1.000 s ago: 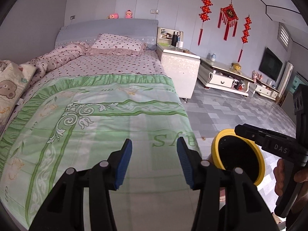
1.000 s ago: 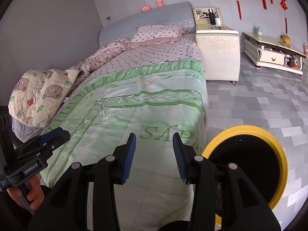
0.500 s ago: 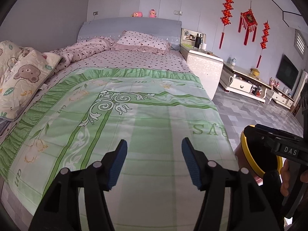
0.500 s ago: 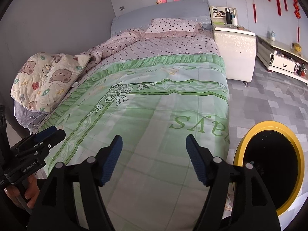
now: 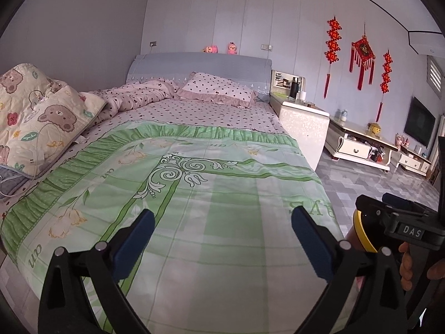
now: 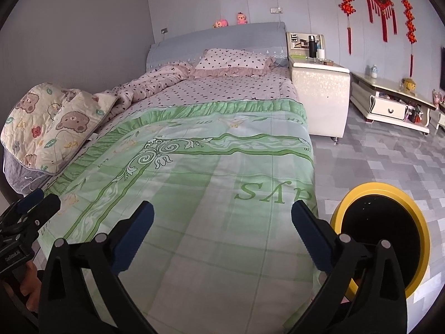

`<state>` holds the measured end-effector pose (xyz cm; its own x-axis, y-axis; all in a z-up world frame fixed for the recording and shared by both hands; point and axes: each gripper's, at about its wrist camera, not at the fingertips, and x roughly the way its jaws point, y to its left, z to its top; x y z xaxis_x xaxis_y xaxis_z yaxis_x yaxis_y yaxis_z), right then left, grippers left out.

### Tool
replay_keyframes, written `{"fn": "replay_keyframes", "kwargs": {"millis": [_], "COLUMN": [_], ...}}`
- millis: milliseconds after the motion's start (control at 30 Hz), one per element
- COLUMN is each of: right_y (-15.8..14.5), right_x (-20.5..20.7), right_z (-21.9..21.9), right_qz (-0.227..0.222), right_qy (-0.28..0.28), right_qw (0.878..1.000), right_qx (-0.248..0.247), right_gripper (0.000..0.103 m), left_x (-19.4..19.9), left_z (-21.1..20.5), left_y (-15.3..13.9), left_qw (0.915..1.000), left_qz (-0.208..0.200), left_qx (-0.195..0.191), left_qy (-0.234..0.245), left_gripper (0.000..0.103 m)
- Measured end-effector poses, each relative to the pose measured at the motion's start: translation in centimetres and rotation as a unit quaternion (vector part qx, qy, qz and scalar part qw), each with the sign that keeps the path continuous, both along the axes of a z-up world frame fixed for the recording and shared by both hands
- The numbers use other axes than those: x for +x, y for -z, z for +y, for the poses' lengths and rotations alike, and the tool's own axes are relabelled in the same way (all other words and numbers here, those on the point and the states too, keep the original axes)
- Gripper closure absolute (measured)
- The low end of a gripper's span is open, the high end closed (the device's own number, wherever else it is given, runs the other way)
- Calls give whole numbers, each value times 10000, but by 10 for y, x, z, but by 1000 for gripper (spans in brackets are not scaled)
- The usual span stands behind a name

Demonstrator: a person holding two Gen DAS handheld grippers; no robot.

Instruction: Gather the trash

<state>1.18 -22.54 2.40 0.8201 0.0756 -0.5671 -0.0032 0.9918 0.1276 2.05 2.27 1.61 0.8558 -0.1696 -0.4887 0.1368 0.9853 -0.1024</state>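
Both sets of jaws stand wide apart and hold nothing: the left gripper and the right gripper hang over the foot end of the bed, above its green quilt. On the floor just beside the bed's right edge stands the yellow-rimmed bin, dark inside; whether it holds trash cannot be told. Farther up, a bear-print blanket lies at the left edge, a dotted pillow by the headboard.
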Motion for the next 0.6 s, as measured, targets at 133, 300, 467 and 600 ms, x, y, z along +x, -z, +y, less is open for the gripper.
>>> {"fn": "replay_keyframes", "kwargs": {"millis": [133, 300, 467, 600], "right_y": [-5, -11, -13, -11], "right_x": [-10, -22, -32, -38], "right_z": [0, -3, 0, 2], "right_qz": [-210, -371, -515, -543], "right_qy": [178, 416, 523, 556], "right_qw": [9996, 9984, 9973, 9969], "right_qx": [-25, 65, -77, -90], "right_gripper": [8, 8, 8, 8], "left_x": [-9, -20, -32, -37], "left_z": [0, -1, -7, -9], "left_y": [-7, -15, -24, -26], "left_qw": [9999, 9995, 9989, 9986], "left_qz": [-143, -250, -430, -457], "left_qx": [-43, -199, -207, -268], "left_qy": [-15, -12, 23, 76], "left_gripper": [8, 8, 8, 8]}}
